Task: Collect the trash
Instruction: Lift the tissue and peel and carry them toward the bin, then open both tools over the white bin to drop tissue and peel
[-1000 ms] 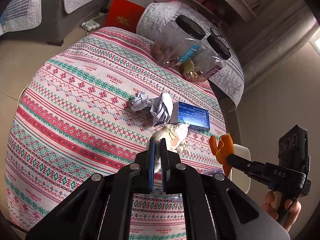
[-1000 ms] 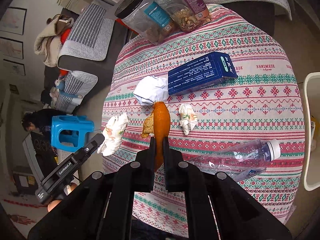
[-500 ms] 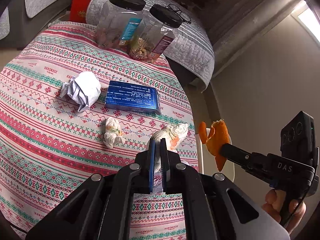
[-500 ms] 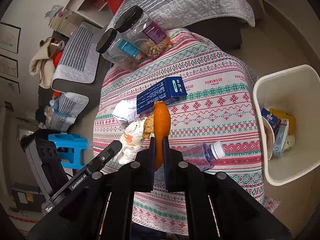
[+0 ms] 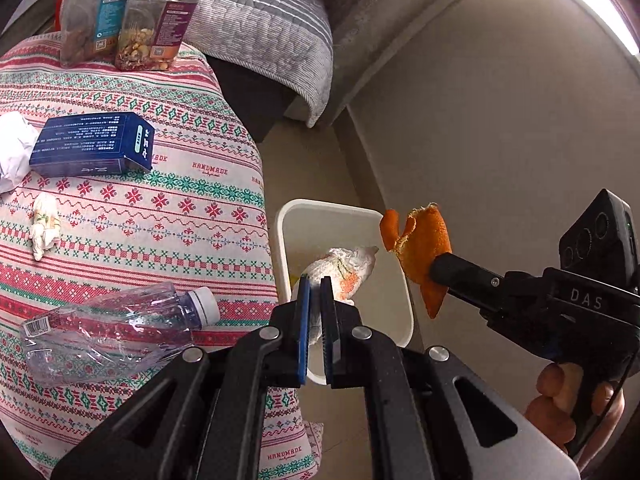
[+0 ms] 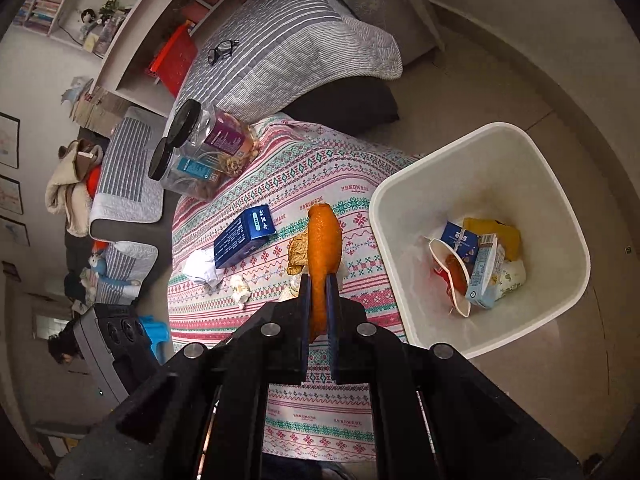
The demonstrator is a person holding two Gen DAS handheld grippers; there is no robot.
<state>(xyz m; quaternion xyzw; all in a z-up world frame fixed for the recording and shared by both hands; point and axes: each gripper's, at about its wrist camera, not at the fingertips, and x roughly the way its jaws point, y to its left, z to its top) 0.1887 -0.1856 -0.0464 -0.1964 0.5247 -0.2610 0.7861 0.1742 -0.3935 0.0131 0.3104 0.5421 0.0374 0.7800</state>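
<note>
While two hand-held grippers hang near a white bin at lower centre of the left wrist view, each is pinching one piece of trash: the left gripper is clamped on a crumpled, stained tissue over the bin's mouth, and the right gripper is clamped on a curl of orange peel, seen at centre right of that view beside the bin's rim. Both scraps look light and limp, likely to drop freely once the jaws part; the peel may tear if squeezed at its thin edge. Left on the patterned tablecloth are a crushed plastic bottle, a blue box and paper wads, best taken at their middles.
</note>
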